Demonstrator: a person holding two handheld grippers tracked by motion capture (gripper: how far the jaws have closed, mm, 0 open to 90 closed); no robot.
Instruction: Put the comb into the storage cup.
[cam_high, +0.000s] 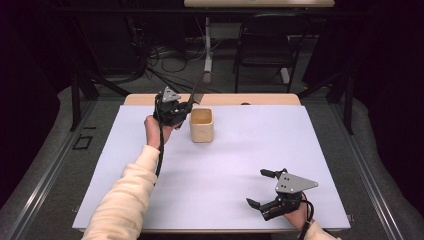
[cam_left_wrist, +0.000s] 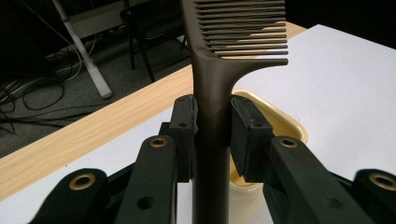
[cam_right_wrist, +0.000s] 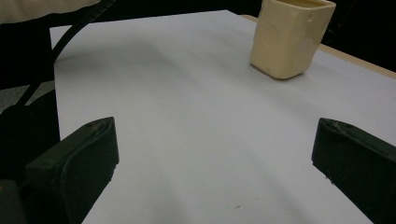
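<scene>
A dark brown comb (cam_left_wrist: 212, 88) stands upright, its handle clamped between the pads of my left gripper (cam_left_wrist: 212, 135), teeth pointing right at the top. In the high view the left gripper (cam_high: 181, 111) sits at the table's far left-centre, just left of a cream square cup (cam_high: 202, 125), and the comb (cam_high: 199, 90) slants up over the cup's far-left corner. The cup's rim (cam_left_wrist: 280, 116) shows right behind the jaws. My right gripper (cam_high: 262, 189) rests near the front right edge, jaws wide apart with nothing between them; the cup (cam_right_wrist: 290, 37) lies far ahead of it.
A white sheet (cam_high: 225, 165) covers the wooden table (cam_high: 150, 99). Behind the table stand a black chair (cam_high: 265, 45), a white desk leg (cam_high: 207, 50) and loose cables on the floor. A cream sleeve (cam_high: 125, 195) reaches in from the bottom left.
</scene>
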